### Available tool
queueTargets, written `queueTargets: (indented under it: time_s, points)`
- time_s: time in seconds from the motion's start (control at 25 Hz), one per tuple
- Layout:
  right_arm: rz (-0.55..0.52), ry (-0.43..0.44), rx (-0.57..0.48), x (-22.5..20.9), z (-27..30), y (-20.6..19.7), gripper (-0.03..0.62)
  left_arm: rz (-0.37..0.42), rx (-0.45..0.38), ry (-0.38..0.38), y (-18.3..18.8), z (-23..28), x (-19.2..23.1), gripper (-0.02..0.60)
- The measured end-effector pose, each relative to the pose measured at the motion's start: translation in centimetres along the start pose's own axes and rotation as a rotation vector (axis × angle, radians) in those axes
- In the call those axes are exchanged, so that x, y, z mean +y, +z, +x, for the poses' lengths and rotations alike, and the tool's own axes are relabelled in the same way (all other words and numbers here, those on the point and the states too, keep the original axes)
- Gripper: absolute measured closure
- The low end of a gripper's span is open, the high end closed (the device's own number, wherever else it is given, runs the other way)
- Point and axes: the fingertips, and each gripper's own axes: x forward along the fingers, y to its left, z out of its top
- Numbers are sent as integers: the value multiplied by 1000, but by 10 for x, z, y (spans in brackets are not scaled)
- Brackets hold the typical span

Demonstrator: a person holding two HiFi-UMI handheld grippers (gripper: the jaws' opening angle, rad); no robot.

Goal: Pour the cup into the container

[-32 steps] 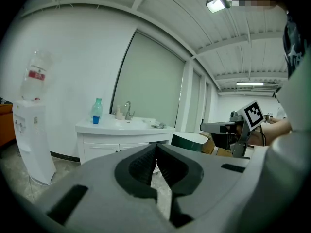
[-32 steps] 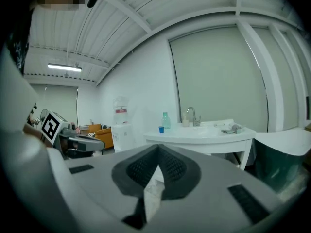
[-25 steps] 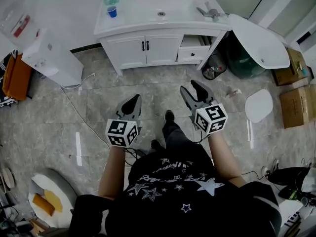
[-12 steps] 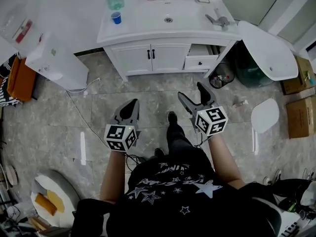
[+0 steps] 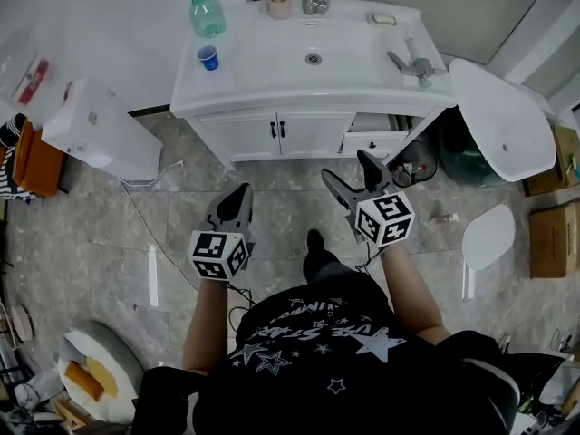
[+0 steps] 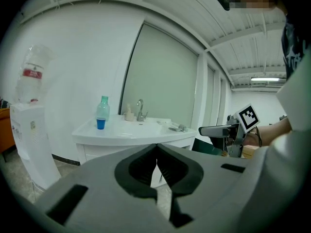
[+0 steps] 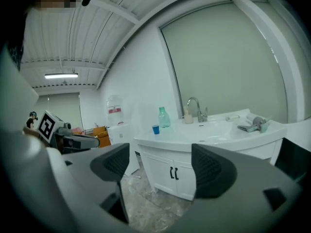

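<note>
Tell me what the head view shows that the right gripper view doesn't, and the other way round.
Only the head view: the person's black star-print shirt, the cardboard boxes and the grey tiled floor seen from above.

Only the right gripper view: the ceiling light and the large window behind the faucet.

Both: the white vanity, the blue cup, the green bottle, the water dispenser, the shut left hand-held gripper, and the right hand-held gripper, its jaws opening with nothing between them.
</note>
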Motion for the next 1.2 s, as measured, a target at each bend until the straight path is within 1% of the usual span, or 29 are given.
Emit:
queueTargets:
  time_s: [0.36,0.6,0.72,0.92,1.08,1.2]
  points:
    - [-22,105,17,-52,82,33,198,-20,-4,104,27,66,37,572]
    - [-39,185,21,-70,121,49,198,-35,2,169,31,89,45,572]
    - [-43,217,29,-69,135,51,203,-31,6,198,35,89,49,572]
    - [-52,269,42,-55,155,49,204,-39,8,258,37,79,69,572]
    - [-48,282,56,-50,173,44,204,-53,12,286,32,79,90,571]
    - [-60,285,66,-47,191,44,206,-61,1,292,34,86,109,571]
